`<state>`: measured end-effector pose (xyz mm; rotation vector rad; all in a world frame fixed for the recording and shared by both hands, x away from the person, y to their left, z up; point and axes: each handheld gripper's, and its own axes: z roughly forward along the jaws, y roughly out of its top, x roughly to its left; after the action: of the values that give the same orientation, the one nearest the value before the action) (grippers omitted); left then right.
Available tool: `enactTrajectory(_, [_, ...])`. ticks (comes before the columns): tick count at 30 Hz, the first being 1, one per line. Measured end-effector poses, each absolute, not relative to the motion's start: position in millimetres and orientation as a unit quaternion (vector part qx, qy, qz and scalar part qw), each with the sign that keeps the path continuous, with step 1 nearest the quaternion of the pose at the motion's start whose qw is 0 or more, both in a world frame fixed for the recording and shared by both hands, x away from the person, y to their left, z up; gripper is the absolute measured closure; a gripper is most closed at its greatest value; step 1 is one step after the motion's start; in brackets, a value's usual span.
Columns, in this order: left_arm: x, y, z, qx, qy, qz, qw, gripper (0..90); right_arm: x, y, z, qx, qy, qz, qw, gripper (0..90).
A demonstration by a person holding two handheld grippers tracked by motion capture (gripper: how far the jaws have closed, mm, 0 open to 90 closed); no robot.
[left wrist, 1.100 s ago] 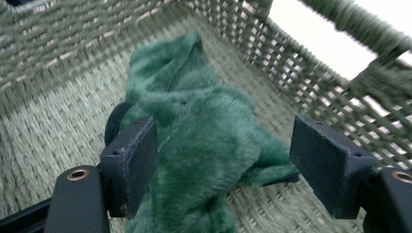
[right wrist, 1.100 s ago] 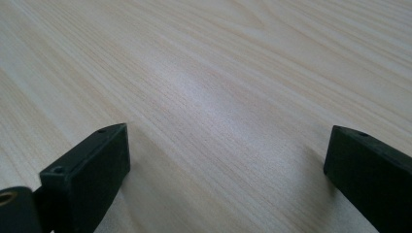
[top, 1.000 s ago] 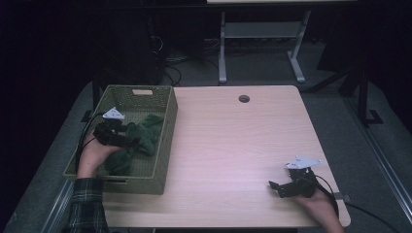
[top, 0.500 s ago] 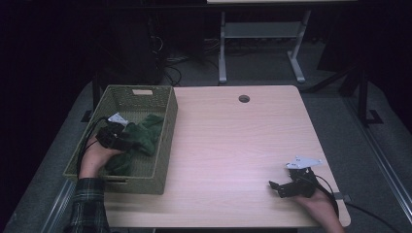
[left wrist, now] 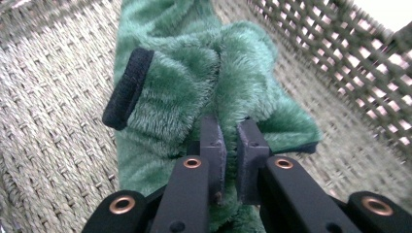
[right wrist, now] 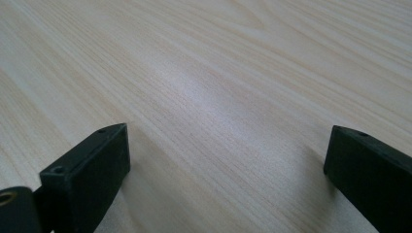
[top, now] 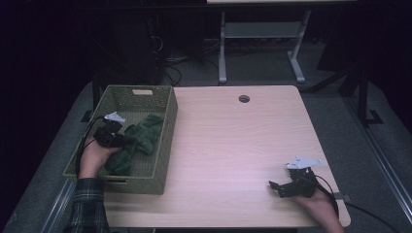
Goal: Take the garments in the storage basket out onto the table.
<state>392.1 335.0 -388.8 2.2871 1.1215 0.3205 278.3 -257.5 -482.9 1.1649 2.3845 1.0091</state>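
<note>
A fuzzy green garment (top: 138,138) with a black cuff (left wrist: 127,87) lies bunched inside the woven olive basket (top: 167,131) at the table's left. My left gripper (top: 127,140) is down in the basket, its jaws nearly together and pinching a fold of the green fabric (left wrist: 228,97). My right gripper (top: 275,187) rests low over the wooden table (top: 233,141) near the front right corner. In the right gripper view its jaws stand wide apart with bare wood (right wrist: 218,111) between them.
A round cable hole (top: 244,98) sits near the table's far edge. Dark floor, cables and a white stand's legs (top: 257,48) lie beyond the table. A cable trails from the right gripper off the front right corner.
My left gripper has sunk lower into the basket and toward its near side, closing on the green garment. The right gripper has stayed put.
</note>
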Motion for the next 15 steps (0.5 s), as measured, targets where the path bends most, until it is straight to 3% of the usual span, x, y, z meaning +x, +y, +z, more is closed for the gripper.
enactTrajectory(15, [382.3,336.5,-359.5,0.816,0.429,0.122,0.368,85.8,278.4,-257.6,-483.0,0.406,0.830,0.351,0.151,2.6])
